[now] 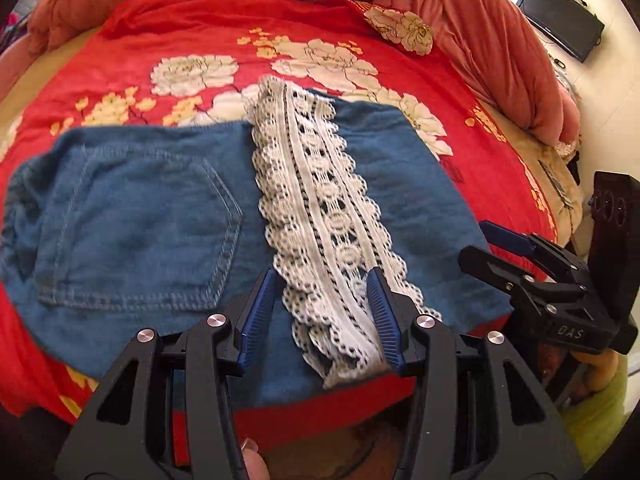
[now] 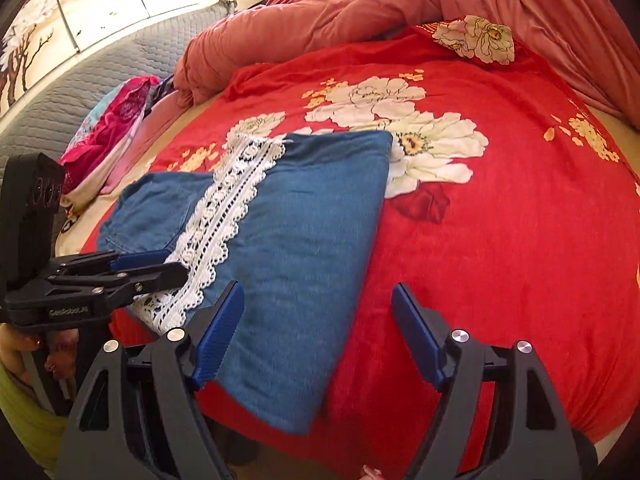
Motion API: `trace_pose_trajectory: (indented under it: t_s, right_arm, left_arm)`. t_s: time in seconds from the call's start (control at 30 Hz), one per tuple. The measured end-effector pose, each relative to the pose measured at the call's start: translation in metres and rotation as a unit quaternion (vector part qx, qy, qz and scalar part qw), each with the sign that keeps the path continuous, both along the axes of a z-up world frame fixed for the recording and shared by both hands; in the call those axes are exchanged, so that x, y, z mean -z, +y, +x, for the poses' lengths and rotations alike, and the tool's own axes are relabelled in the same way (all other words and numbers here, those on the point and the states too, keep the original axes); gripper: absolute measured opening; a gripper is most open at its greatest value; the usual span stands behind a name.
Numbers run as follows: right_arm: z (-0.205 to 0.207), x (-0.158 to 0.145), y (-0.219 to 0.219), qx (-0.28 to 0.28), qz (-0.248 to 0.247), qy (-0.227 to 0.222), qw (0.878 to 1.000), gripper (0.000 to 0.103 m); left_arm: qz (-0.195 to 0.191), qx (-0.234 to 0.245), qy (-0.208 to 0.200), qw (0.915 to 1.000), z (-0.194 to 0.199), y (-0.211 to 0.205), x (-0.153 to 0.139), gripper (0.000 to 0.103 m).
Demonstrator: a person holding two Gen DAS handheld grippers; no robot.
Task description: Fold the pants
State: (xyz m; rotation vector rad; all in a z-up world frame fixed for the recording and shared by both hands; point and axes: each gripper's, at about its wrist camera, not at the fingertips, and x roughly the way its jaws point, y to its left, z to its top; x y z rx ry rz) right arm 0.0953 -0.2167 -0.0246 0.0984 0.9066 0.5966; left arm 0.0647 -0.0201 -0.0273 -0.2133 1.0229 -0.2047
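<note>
Folded blue denim pants (image 1: pixel 140 220) lie flat on the red floral blanket (image 1: pixel 160 40), back pocket up at the left. A white lace strip (image 1: pixel 320 200) runs down their middle toward me. My left gripper (image 1: pixel 322 280) hovers open over the near end of the lace, which lies between its jaws; the pads do not squeeze it. In the right wrist view the pants (image 2: pixel 304 220) and lace (image 2: pixel 224 216) sit left of centre. My right gripper (image 2: pixel 318 292) stands wide open over the pants' near right edge, holding nothing. Each gripper shows in the other's view: right (image 1: pixel 478 242), left (image 2: pixel 176 266).
A bunched salmon duvet (image 2: pixel 360 4) rims the far side of the bed. A pile of pink and patterned clothes (image 2: pixel 116 128) lies at the left by a grey quilted headboard (image 2: pixel 100 68). A dark screen (image 1: pixel 560 16) stands beyond the bed at the right. The red blanket (image 2: pixel 500 240) spreads right of the pants.
</note>
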Motion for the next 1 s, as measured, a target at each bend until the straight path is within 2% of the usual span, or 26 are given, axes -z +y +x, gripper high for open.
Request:
trace_pose_trajectory:
  t_s: [0.17,0.2,0.33,0.43,0.63,0.73,1.0]
  right_arm:
    - [-0.003,0.005,0.006,-0.001,-0.023,0.000,1.000,0.075]
    - [-0.003,0.005,0.006,-0.001,-0.025,-0.001,1.000,0.075]
    - [-0.005,0.008,0.009,0.000,-0.039,-0.002,0.999,0.075]
    - [-0.008,0.007,0.013,-0.005,-0.049,-0.009,0.999,0.075]
    - [-0.015,0.000,0.021,-0.010,-0.084,-0.041,0.996,0.075]
    - [-0.013,0.005,0.023,-0.010,-0.090,-0.036,0.995,0.075]
    - [-0.011,0.008,0.024,-0.008,-0.095,-0.031,0.995,0.077]
  left_arm:
    - [-0.026,-0.004,0.005,0.9996,-0.014,-0.005,0.004,0.040]
    - [-0.017,-0.006,0.002,0.9998,-0.016,-0.009,0.005,0.037]
    - [0.000,-0.007,-0.010,0.9999,-0.018,-0.020,0.007,0.015]
    - [0.000,-0.005,-0.015,0.9999,-0.019,-0.016,0.001,0.010]
    - [-0.003,-0.014,-0.015,0.9998,-0.024,0.001,-0.002,0.010]
    - [0.010,-0.012,-0.010,0.9998,-0.022,-0.003,0.003,0.011]
    - [0.011,-0.011,-0.007,0.9999,-0.022,-0.001,0.005,0.015]
